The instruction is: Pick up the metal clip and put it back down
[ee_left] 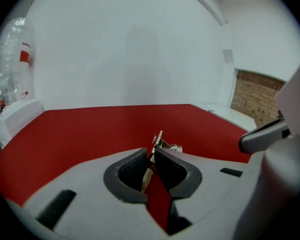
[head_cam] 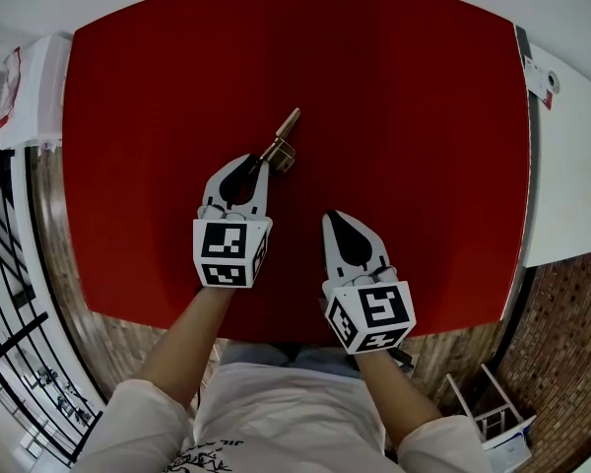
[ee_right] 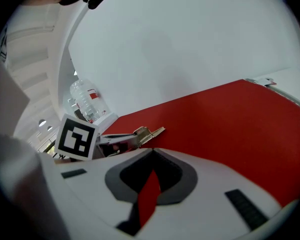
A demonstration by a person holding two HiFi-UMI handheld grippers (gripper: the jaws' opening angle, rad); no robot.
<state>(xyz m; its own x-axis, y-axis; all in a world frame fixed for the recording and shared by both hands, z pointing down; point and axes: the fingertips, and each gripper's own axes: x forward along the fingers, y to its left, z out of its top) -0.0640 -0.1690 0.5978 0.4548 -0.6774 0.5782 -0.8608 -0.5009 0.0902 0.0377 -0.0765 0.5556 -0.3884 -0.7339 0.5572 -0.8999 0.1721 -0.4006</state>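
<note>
Red surface (head_cam: 404, 116), rounded edges, fills most of the head view. Plain white wall (ee_left: 140, 49) behind it, evenly lit. Exposed brick section (ee_left: 255, 96) at the far right corner. White ledge (head_cam: 39, 87) on the left side carrying a clear plastic bottle (ee_left: 12, 59) with a red label. White counter (head_cam: 571, 166) on the right. Brick-patterned floor (head_cam: 561, 353) below. Black metal railing (head_cam: 5, 264) low left, small white frame (head_cam: 497, 417) low right.

Shiny brass-toned metal clip (head_cam: 285, 146); plain deep-red table (head_cam: 424, 116); white, grey-padded left gripper (head_cam: 260, 163) and right gripper (head_cam: 332, 216) with black-and-white square-marker cubes.
</note>
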